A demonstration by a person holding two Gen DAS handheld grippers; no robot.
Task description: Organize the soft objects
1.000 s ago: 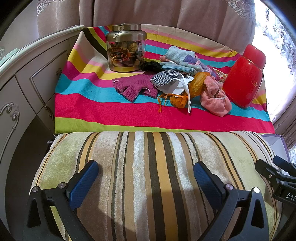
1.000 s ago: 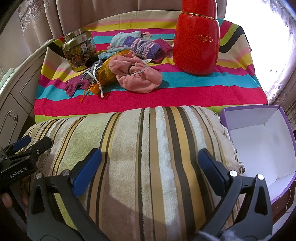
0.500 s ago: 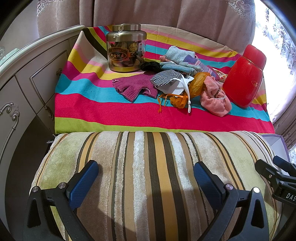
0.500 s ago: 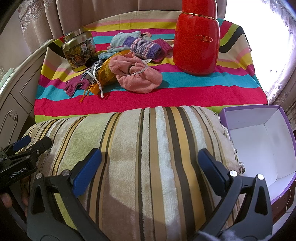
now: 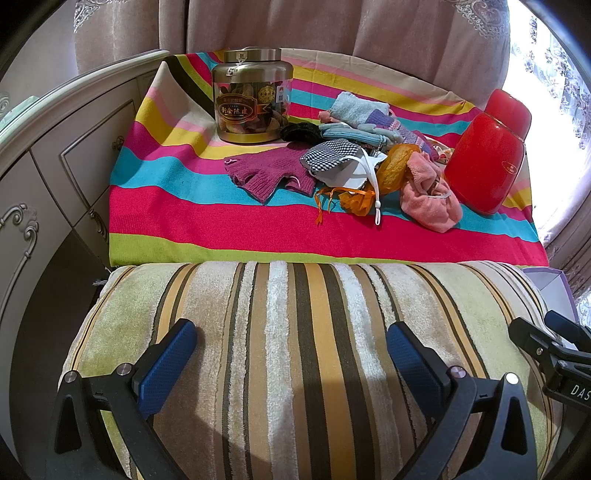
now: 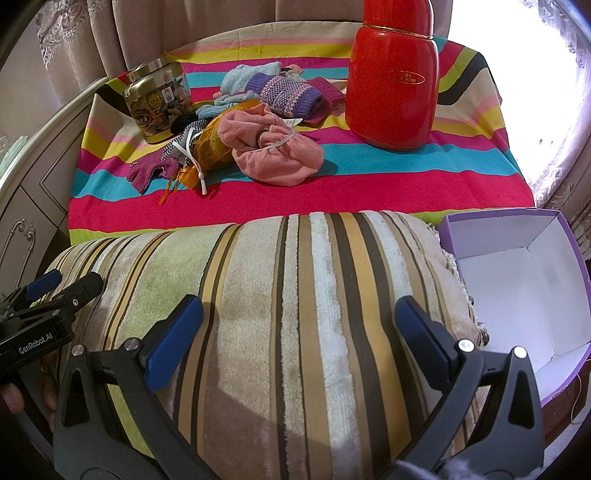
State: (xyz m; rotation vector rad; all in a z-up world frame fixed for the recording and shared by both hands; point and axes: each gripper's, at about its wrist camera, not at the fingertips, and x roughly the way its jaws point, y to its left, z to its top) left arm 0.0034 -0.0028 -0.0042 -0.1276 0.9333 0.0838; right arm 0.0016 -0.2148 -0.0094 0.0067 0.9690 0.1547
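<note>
A big soft cushion with green, cream, yellow and brown stripes (image 5: 295, 350) lies near, in front of a table under a bright striped cloth of pink, blue, yellow and green (image 5: 221, 225); the left gripper with blue pads (image 5: 291, 354) hangs over the cushion with its two fingers wide apart and nothing between them; the right gripper with blue pads (image 6: 299, 332) is over the same cushion, fingers wide apart too, holding nothing; in the right wrist view the left gripper shows at the near left edge, with a bit of a hand under it. The soft things sit in a heap in the middle of the cloth, far from both grippers; a purple knitted glove (image 5: 269, 171) lies on the left of the heap; a black and white checked pouch with a white cord (image 5: 332, 158) touches it on the right; an orange see-through bag with ribbons (image 5: 373, 184) lies just beside that; a pink fluffy cloth bundle (image 6: 277, 151) is on the right side of the heap, near a tall shiny red flask (image 6: 393, 74); a light blue towel (image 5: 356, 110) and a purple and pink knitted sock (image 6: 288, 90) lie at the far side. A clear jar with a silver lid (image 5: 251, 96) stands at the far left, near the heap. An open purple box with a white inside (image 6: 524, 284) sits at the near right, touching the cushion. A cream cabinet with drawers (image 5: 55, 166) stands on the left; pale curtains (image 5: 332, 29) hang behind the table.
</note>
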